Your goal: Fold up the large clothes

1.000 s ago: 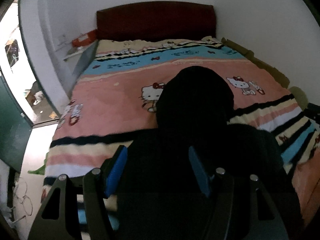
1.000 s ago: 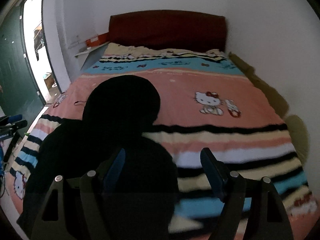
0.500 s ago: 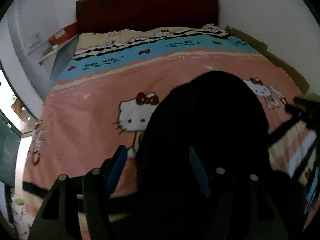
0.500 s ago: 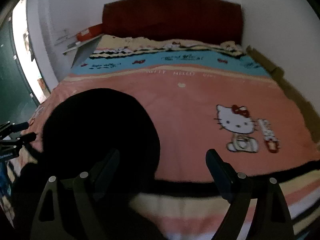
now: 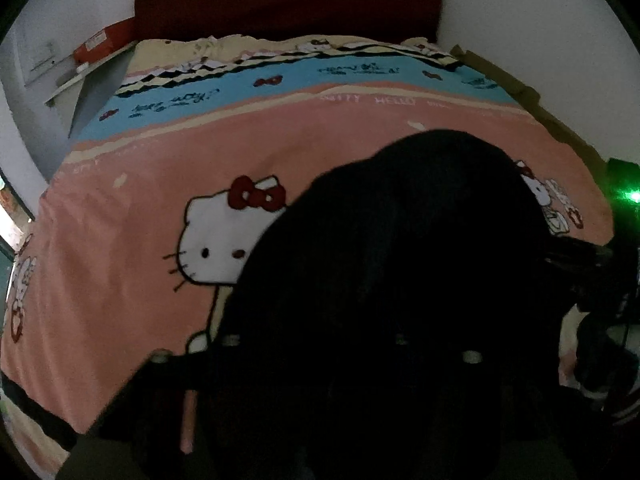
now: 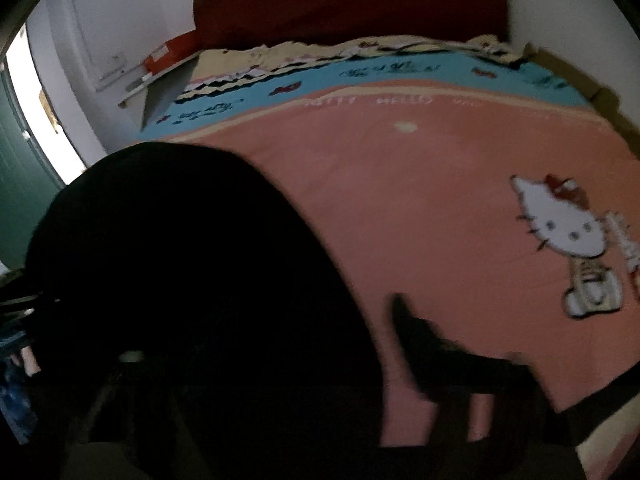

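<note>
A large black garment (image 5: pixel 400 240) lies on the bed, its rounded hood toward the headboard. In the left wrist view it fills the lower middle and swallows my left gripper (image 5: pixel 316 316). The jaws are closing with black cloth between them, and the pads are lost in the dark. In the right wrist view the garment (image 6: pixel 180 260) covers the lower left. My right gripper (image 6: pixel 332 308) straddles its right edge and its jaws are closing. The right finger (image 6: pixel 416 332) stands over the pink cover, a strip of pink shows beside it, and the left finger is hidden in the cloth.
The bed cover (image 5: pixel 140 280) is pink with cat cartoons and blue and striped bands toward the dark red headboard (image 5: pixel 288 0). A shelf with a red box (image 5: pixel 104 42) is at the left wall. A lit doorway (image 6: pixel 24 80) is far left. White wall bounds the right.
Both grippers have moved forward and down onto the hood end of the garment. Their jaws have narrowed, and the blue pads no longer show against the black cloth.
</note>
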Motion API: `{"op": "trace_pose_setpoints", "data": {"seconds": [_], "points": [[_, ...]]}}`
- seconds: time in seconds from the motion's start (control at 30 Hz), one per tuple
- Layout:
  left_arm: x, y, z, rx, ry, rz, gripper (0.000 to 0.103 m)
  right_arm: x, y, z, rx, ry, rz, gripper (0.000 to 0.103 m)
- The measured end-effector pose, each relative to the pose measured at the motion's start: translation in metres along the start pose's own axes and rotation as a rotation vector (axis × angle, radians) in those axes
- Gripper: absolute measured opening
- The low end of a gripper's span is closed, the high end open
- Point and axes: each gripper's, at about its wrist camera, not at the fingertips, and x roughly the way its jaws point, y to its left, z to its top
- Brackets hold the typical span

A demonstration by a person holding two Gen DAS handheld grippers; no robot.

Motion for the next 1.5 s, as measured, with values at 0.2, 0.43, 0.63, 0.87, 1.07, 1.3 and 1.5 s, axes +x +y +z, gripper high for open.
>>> {"op": "trace_pose_setpoints", "data": {"seconds": [0.2, 0.43, 0.63, 0.87, 1.07, 1.3, 1.5], "points": [[-0.035, -0.002, -0.017, 0.017, -0.033, -0.011, 0.012, -0.029, 0.017, -0.007, -0.027, -0.017, 0.035, 0.012], [-0.131, 0.01, -0.061, -0.01, -0.095, -0.066, 0.012, -0.13, 0.037, -0.045, -0.066, -0.119, 0.145, 0.011], [-0.217, 0.017, -0.127, -0.017, -0.158, -0.116, 0.011, -0.22, 0.053, -0.108, -0.09, -0.227, 0.28, 0.01], [-0.28, 0.004, -0.214, 0.063, -0.198, -0.129, 0.011, -0.29, 0.073, -0.188, -0.109, -0.269, 0.371, 0.01], [-0.293, -0.013, -0.283, 0.106, -0.197, -0.135, 0.011, -0.314, 0.087, -0.251, -0.164, -0.24, 0.383, 0.01], [-0.271, -0.019, -0.343, 0.114, -0.183, -0.125, 0.011, -0.297, 0.09, -0.316, -0.227, -0.12, 0.351, 0.011], [-0.244, -0.022, -0.353, 0.116, -0.21, -0.086, 0.013, -0.256, 0.08, -0.336, -0.213, -0.062, 0.324, 0.011]]}}
